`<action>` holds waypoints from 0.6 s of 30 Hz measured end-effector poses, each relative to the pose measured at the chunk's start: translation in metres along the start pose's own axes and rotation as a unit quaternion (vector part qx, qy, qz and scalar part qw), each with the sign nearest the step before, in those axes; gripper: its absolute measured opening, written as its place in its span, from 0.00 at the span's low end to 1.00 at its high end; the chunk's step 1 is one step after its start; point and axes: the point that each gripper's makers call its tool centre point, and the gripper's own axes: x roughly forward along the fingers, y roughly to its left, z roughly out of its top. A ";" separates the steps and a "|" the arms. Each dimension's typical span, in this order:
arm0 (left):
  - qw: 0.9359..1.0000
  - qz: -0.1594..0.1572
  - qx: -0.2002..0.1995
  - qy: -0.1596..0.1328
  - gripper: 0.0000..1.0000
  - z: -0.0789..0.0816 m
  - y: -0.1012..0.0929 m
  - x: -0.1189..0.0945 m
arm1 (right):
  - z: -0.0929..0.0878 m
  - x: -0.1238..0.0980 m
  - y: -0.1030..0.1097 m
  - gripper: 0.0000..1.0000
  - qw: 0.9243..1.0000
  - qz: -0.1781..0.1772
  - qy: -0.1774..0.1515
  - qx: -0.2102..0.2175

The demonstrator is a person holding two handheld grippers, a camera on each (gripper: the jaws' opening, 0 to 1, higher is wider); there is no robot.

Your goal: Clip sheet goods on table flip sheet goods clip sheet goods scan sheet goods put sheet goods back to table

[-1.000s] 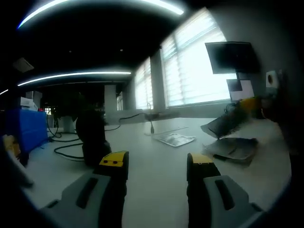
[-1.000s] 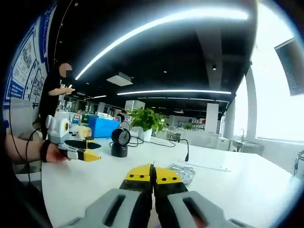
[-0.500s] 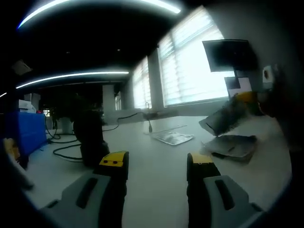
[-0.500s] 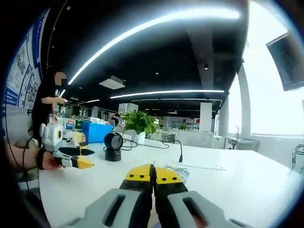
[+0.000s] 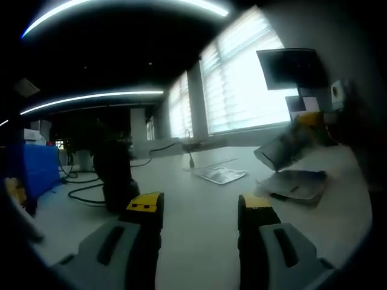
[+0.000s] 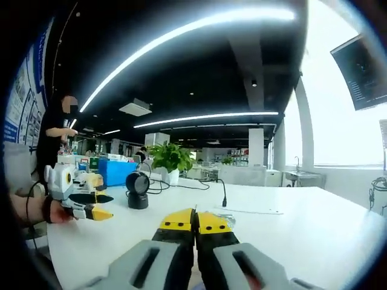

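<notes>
Two hand-held grippers over a white surface [image 5: 199, 205], each seen from its own camera. In the left gripper view, the left hand-held gripper [image 5: 199, 208] has its jaws set well apart with nothing between them. Ahead of it and to its right lies a flat silvery sheet good [image 5: 221, 175], with its long axis running roughly across the view. Farther right is a second, crumpled sheet good [image 5: 296, 184] on the surface, and just above that a third sheet good [image 5: 284, 151], raised and tilted; what holds it up is too blurred to tell. A dark scanner [image 5: 116, 178] stands ahead and to the left, cables trailing behind it.

In the right gripper view, the right hand-held gripper [image 6: 195, 219] has its yellow-tipped jaws pressed together; whether anything thin sits between them cannot be made out. The left hand-held gripper [image 6: 91, 208] enters from the left, carried by a hand [image 6: 51, 211], with the scanner [image 6: 138, 190] beyond it.

Judged from this layout, the open left hand-held gripper appears the readier one to clip. The flat sheet good lies forward and slightly right of it, so the approach would cross the bare surface toward the sheet's near edge.
</notes>
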 end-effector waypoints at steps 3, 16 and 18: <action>1.000 0.001 0.000 0.000 0.42 0.000 0.000 0.000 | 0.002 0.000 -0.004 0.00 1.000 -0.003 -0.001 0.004; 1.000 0.000 0.001 0.000 0.42 0.000 0.000 0.000 | 0.006 -0.007 -0.030 0.00 0.998 -0.029 -0.010 0.051; 1.000 0.001 0.000 0.000 0.42 0.000 0.000 0.000 | 0.005 -0.008 -0.032 0.00 0.998 -0.031 -0.009 0.054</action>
